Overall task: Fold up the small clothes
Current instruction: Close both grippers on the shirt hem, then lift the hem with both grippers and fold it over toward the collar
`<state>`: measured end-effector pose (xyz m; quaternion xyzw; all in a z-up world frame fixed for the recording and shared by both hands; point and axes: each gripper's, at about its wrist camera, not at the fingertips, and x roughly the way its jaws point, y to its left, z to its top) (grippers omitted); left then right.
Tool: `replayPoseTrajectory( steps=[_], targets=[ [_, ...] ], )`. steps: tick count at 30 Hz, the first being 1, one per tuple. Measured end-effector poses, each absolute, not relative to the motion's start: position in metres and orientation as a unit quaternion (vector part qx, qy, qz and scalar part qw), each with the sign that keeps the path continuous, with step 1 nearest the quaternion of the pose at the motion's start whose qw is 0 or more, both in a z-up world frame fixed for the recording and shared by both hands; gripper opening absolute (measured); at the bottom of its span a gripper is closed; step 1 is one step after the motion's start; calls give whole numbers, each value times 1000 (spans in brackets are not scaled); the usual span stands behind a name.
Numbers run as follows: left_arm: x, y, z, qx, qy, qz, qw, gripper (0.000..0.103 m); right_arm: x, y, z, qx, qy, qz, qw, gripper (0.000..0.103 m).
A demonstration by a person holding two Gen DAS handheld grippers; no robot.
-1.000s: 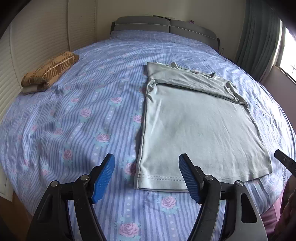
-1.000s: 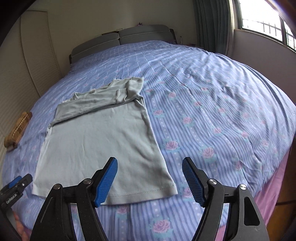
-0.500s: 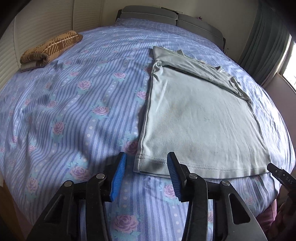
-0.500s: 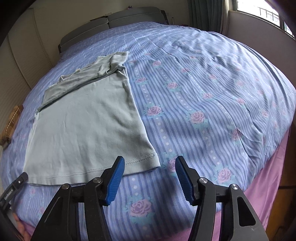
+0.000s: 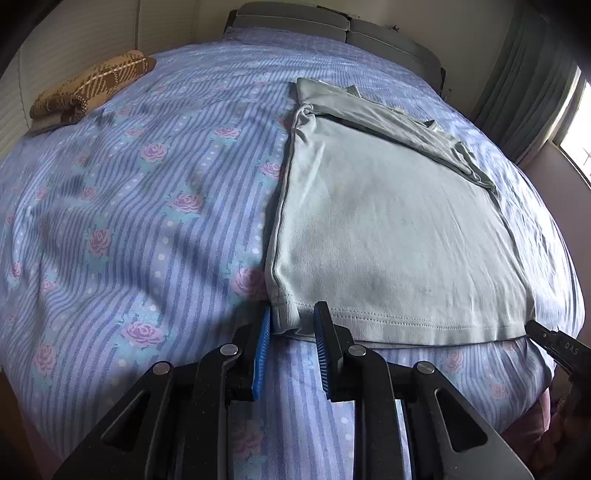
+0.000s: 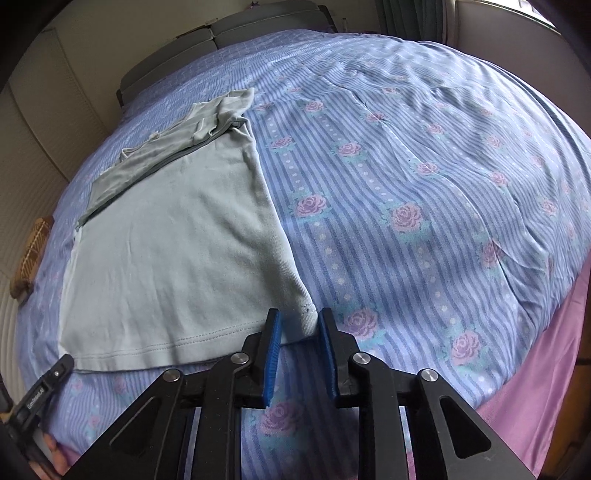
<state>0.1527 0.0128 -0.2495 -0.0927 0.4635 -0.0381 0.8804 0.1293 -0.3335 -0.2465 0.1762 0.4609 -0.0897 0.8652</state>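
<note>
A pale green T-shirt (image 5: 388, 221) lies flat on the bed, its top part folded down over the body; it also shows in the right wrist view (image 6: 177, 251). My left gripper (image 5: 291, 319) has its blue pads around the shirt's near left hem corner, jaws narrowed onto the cloth. My right gripper (image 6: 298, 325) has its pads around the near right hem corner, jaws likewise narrowed onto it. Each gripper's tip shows at the edge of the other view (image 5: 554, 341) (image 6: 44, 387).
The bed has a blue striped cover with roses (image 5: 147, 221). A folded brown plaid cloth (image 5: 88, 88) lies at the far left near the wall. A grey headboard (image 5: 332, 22) is at the back. Curtains and a window (image 5: 535, 85) are at the right. A pink sheet edge (image 6: 535, 369) hangs at the near side.
Both grippers have moved down and forward to the shirt's near hem corners. Both pairs of jaws have narrowed from wide open onto the corners.
</note>
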Motion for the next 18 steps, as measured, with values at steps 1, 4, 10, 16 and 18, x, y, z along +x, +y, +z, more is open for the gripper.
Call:
replayPoseTrajectory(
  steps=[1, 4, 10, 16, 18],
  targets=[
    [153, 13, -250, -93, 464, -39, 880, 15, 129, -335, -247, 179, 461, -89, 865, 18],
    [151, 15, -249, -96, 465, -36, 879, 9, 127, -340, -246, 195, 455, -89, 864, 10],
    [144, 19, -243, -101, 458, -31, 882, 8, 120, -343, -239, 206, 441, -86, 870, 8],
    [134, 25, -232, -100, 448, -28, 888, 8, 109, -346, -228, 212, 428, -83, 874, 7],
    [131, 26, -228, -100, 444, -30, 890, 8, 104, -346, -224, 210, 423, -80, 878, 7]
  ],
)
